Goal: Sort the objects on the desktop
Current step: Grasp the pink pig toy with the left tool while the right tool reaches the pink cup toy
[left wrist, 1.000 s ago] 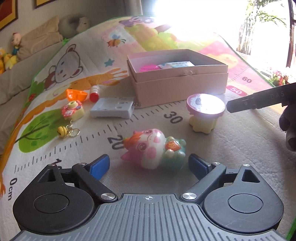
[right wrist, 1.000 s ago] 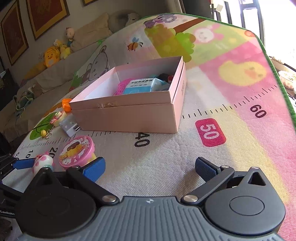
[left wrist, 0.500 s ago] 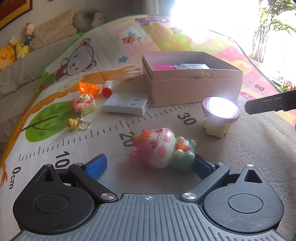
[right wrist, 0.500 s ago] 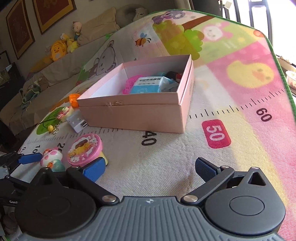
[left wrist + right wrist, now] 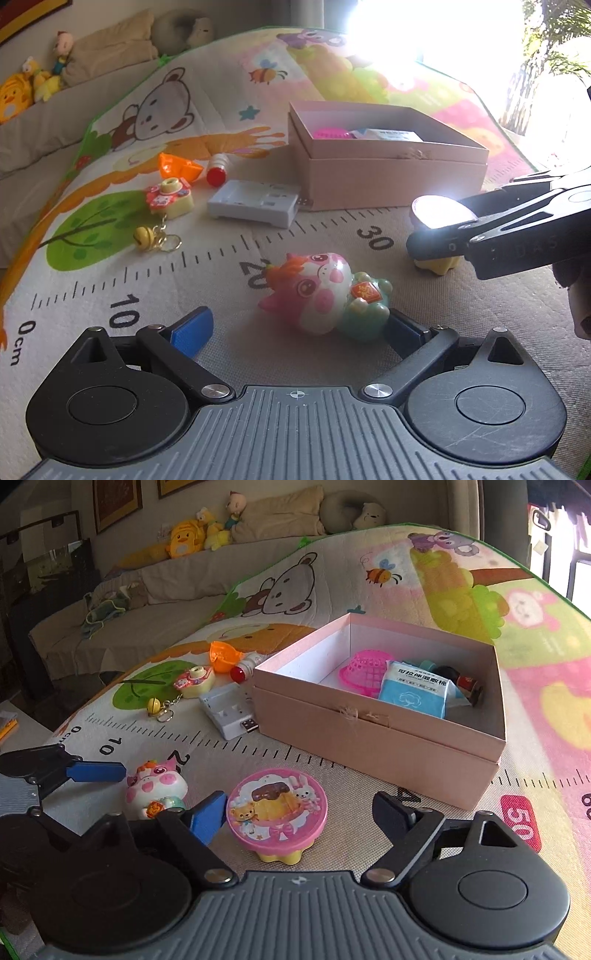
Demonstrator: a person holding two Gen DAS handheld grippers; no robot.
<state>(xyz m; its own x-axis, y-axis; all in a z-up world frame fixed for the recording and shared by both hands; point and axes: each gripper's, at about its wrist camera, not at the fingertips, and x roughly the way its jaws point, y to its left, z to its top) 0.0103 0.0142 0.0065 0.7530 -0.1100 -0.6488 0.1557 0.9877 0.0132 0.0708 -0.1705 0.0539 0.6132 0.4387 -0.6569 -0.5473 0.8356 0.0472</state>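
Note:
A pink-and-white cat figurine (image 5: 325,291) lies on the play mat between the open fingers of my left gripper (image 5: 295,328), close to its right finger; it also shows in the right wrist view (image 5: 155,788). A round pink-topped toy table (image 5: 277,812) stands between the open fingers of my right gripper (image 5: 299,812); it shows glaring in the left wrist view (image 5: 439,221), partly hidden by a finger of the right gripper. An open pink box (image 5: 380,731) holds a pink basket (image 5: 364,670), a blue packet (image 5: 415,694) and other small items.
Left of the box lie a white charger (image 5: 255,203), a camera keychain with a bell (image 5: 168,197), an orange toy (image 5: 179,168) and a red-capped tube (image 5: 218,170). A sofa with plush toys (image 5: 188,535) stands behind the mat.
My left gripper has moved in around the cat figurine. My right gripper has swung left and come around the round pink toy table.

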